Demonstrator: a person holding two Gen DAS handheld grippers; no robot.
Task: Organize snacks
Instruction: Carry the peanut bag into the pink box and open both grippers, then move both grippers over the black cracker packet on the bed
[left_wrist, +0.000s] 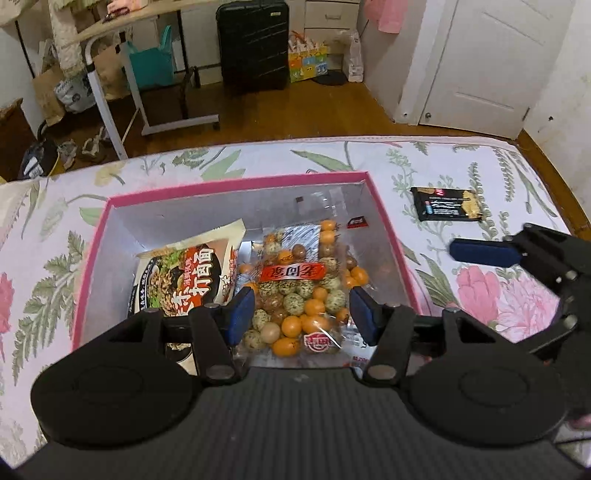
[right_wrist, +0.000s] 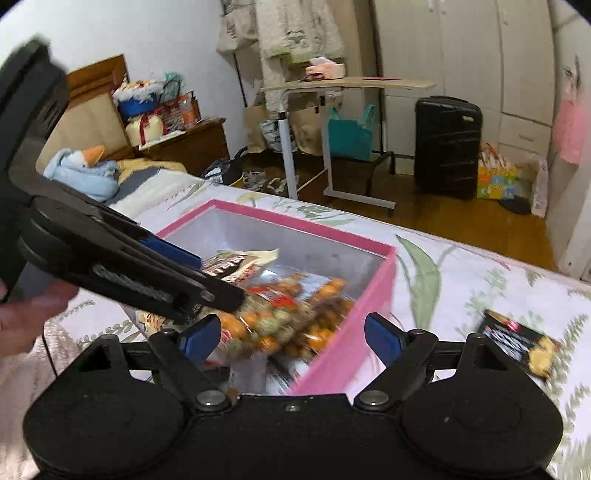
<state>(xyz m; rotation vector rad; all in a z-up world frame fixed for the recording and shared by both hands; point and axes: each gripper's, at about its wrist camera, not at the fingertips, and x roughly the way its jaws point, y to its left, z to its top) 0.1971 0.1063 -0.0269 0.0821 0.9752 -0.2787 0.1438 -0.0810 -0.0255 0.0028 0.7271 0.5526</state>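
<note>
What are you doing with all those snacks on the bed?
A person is tidying snacks into a pink box on the flowery bedspread. The left gripper hangs over the box with its jaws apart around a clear bag of coated nuts, not squeezing it. A noodle packet lies beside the nuts in the box. The right gripper is open and empty. One black snack packet is outside on the bed.

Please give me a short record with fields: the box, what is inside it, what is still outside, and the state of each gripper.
box: pink box, open, on the floral bedsheet
inside: noodle packet; clear bag of coated peanuts
outside: black snack packet, lying on the sheet at the box's right
left gripper: open, over the peanut bag
right gripper: open, holding nothing
</note>
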